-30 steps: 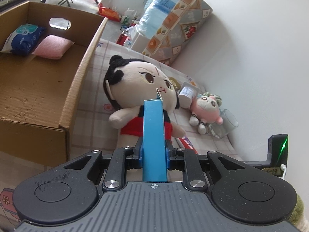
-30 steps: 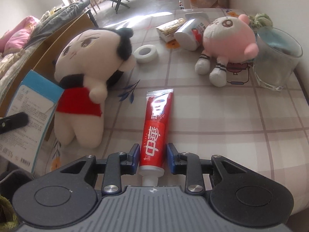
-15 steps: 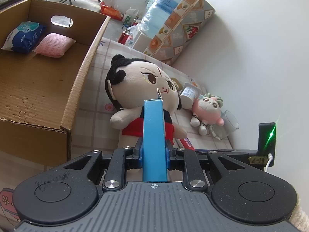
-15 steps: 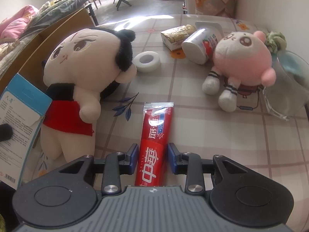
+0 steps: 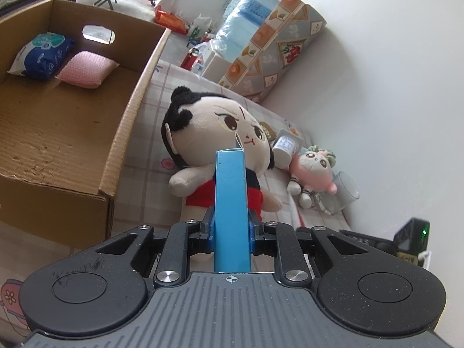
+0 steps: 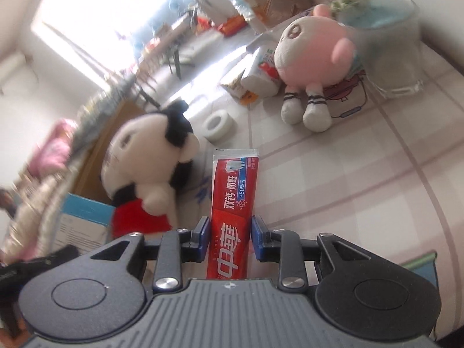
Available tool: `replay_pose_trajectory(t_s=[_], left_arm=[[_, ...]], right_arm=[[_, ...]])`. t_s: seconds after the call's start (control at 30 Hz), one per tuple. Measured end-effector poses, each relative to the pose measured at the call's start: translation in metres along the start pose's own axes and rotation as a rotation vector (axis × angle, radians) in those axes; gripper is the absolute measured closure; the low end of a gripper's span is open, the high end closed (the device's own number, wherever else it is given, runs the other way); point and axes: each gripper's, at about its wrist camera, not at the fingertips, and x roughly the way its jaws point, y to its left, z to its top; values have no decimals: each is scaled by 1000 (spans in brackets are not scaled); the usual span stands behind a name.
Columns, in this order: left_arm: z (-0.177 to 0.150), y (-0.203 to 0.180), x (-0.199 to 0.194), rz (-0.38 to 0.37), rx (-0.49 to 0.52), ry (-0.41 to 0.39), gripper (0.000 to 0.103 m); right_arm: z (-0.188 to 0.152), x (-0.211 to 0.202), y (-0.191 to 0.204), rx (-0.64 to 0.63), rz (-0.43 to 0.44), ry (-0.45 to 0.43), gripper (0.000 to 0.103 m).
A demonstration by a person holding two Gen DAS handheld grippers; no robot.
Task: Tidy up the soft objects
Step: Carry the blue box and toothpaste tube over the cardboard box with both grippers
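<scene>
Glowing with soft, even daylight in the left wrist view, staying sharp on the big doll [image 5: 220, 133] and throwing only a faint shadow under the wall of the cardboard box [image 5: 121, 150] to the doll's left, with straight edges bowing towards the frame corners. Blowing out to pure white at the window [image 6: 116, 20] in the right wrist view, smearing with motion blur left of the toothpaste tube [image 6: 232, 203], which is staying crisp, and darkening at the rounded corners.
</scene>
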Motion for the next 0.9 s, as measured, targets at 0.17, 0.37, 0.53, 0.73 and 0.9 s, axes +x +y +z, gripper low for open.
replay_pose_trajectory(t_s=[0.17, 0.37, 0.53, 0.73, 0.9], left_arm=[[3, -2, -11, -11, -8, -23, 84], [14, -6, -41, -19, -15, -89, 84], [34, -2, -75, -14, -29, -170, 84], [64, 12, -109, 54, -37, -275, 84], [98, 30, -121, 112, -54, -333, 84]], right_arm=[[-3, -15, 0, 30, 59, -54, 71], [5, -33, 30, -15, 132, -113, 71], [19, -42, 69, -76, 218, -138, 71], [40, -33, 119, -152, 302, -145, 71], [58, -18, 162, -202, 372, -115, 71]])
